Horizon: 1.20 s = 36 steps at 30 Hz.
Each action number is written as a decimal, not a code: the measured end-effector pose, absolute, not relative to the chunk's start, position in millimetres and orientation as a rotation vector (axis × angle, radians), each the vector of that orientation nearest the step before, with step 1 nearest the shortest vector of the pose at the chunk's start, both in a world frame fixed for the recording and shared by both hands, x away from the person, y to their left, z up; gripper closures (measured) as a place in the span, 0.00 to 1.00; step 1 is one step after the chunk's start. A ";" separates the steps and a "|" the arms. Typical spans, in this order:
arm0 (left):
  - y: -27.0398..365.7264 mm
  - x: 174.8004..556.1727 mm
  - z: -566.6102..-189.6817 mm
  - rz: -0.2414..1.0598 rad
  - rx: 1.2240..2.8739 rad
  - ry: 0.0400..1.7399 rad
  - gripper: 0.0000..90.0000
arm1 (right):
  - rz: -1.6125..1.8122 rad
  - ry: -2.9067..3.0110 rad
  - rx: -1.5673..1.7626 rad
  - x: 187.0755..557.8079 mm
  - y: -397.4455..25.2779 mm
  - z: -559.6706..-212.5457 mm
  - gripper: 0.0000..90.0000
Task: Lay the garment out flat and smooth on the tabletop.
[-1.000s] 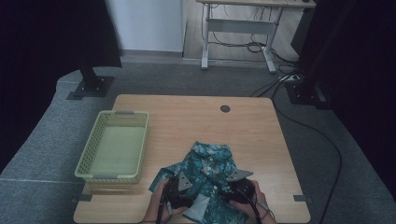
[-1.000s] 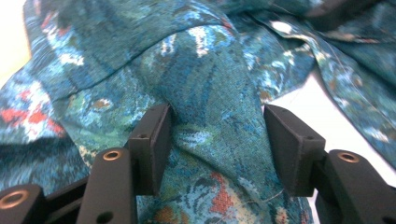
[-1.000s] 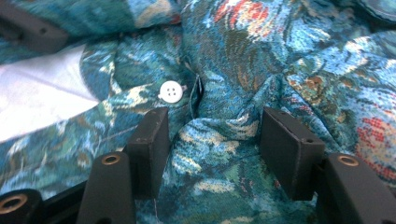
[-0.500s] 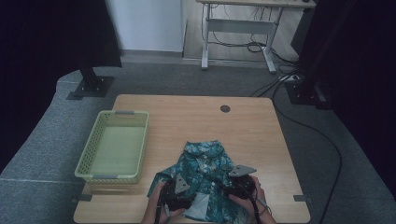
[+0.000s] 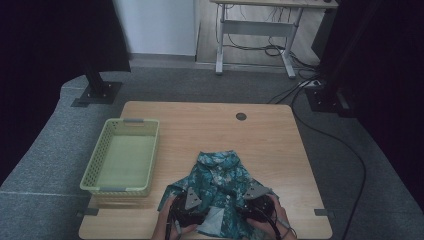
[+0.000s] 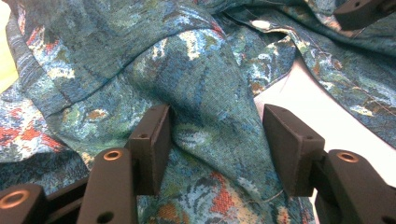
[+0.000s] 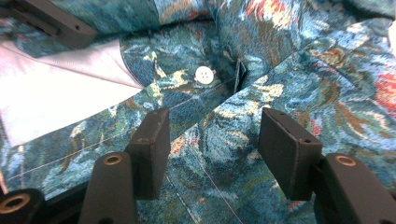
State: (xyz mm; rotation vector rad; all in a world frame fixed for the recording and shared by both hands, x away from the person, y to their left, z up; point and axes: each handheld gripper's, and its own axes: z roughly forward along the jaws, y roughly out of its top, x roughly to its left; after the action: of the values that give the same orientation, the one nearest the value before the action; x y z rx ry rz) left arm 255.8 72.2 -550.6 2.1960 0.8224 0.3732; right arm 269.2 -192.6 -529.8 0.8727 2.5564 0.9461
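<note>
Both sets of jaws are wide open, nothing pinched yet. The left gripper [image 6: 212, 149] has a raised fold of the shirt [image 5: 220, 177] sitting between its jaws; the right gripper [image 7: 210, 154] straddles the placket just below a button [image 7: 204, 74]. Looks like folding has barely started, with the basket [image 5: 102, 175] empty.

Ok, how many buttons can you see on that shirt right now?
1. A white button shows in the right gripper view, on the shirt just beyond the open fingers, beside the pale inside of the fabric. Folds may hide others.
</note>
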 end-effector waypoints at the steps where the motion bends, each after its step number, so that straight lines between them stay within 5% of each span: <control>1: 72.3 255.6 -550.7 0.374 2.195 0.822 0.48 | 0.944 2.557 0.875 269.3 -192.1 -530.9 0.50; 16: 73.4 255.0 -551.8 0.377 2.186 0.816 0.48 | 0.870 2.564 0.898 271.5 -192.6 -536.5 0.97; 36: 75.0 256.6 -552.2 0.374 2.184 0.806 0.48 | 1.100 2.361 1.006 275.8 -252.8 -492.2 0.99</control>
State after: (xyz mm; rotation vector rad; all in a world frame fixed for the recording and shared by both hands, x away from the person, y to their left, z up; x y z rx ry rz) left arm 256.6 75.0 -552.2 2.1839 0.8064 0.3741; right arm 275.8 -252.8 -492.2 1.0058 2.3608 1.0998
